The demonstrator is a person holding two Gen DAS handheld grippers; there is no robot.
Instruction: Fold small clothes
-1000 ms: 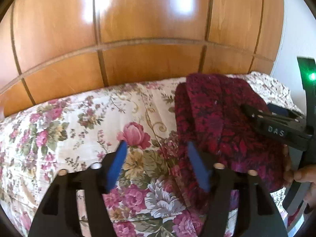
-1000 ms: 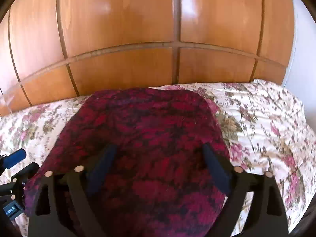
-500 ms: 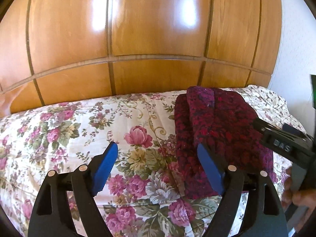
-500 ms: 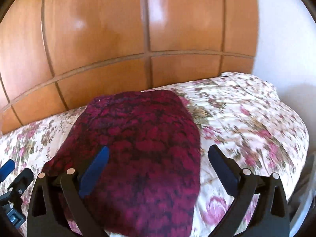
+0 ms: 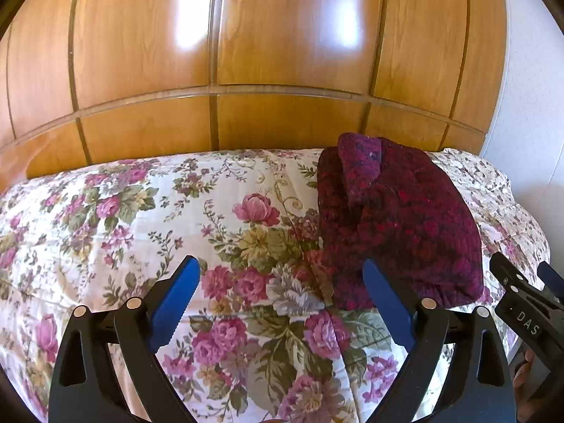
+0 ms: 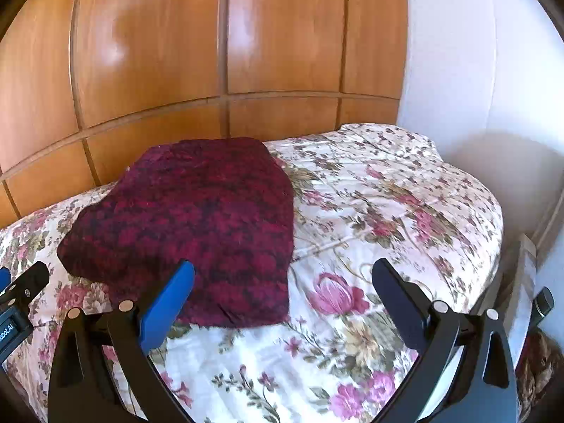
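The left claw [image 5: 282, 303] has just been opening and now stands apart with nothing between its pads; the right claw [image 6: 282, 303] likewise stands apart and empty. Both have drawn back from the dark red knitted garment [image 6: 197, 232], which lies folded on the floral bedspread [image 5: 141, 218]. The fold appears complete.

A floral bedspread [image 5: 141, 218] — pink roses and green leaves on cream — covered the bed. Glossy wooden panelling [image 5: 282, 53] filled the view from nine to two o'clock; a white wall [image 6: 476, 70] stood at three.
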